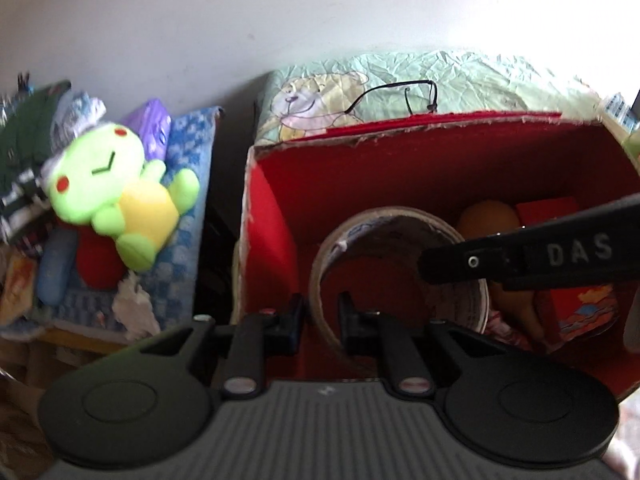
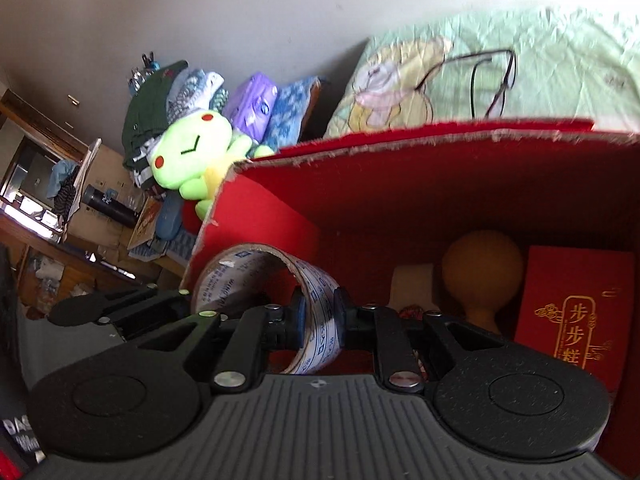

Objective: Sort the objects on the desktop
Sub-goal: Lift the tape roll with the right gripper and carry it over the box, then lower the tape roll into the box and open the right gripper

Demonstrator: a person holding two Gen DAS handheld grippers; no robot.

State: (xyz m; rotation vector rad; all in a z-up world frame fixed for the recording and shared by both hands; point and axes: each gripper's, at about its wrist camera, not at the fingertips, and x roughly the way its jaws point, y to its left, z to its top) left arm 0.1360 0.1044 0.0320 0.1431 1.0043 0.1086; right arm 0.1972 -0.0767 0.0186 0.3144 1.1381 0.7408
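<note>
Both tongs pinch one tape roll point(image 2: 256, 300) over the red box point(image 2: 400, 200): left gripper point(image 1: 320, 316) and right gripper point(image 2: 318, 316) each nearly closed on its band, ring upright, axis level.

Behind everything you have a plain pale wall point(image 2: 240, 12), lit by daylight from the right. Against its foot lies a crumpled mint-green cloth with a cartoon bear print point(image 1: 460, 76). Left of that wall, in the right wrist view, you see a wooden cabinet point(image 2: 24, 128) with a glass-fronted opening, and below it a cluttered wooden shelf point(image 2: 60, 248) in shadow.
</note>
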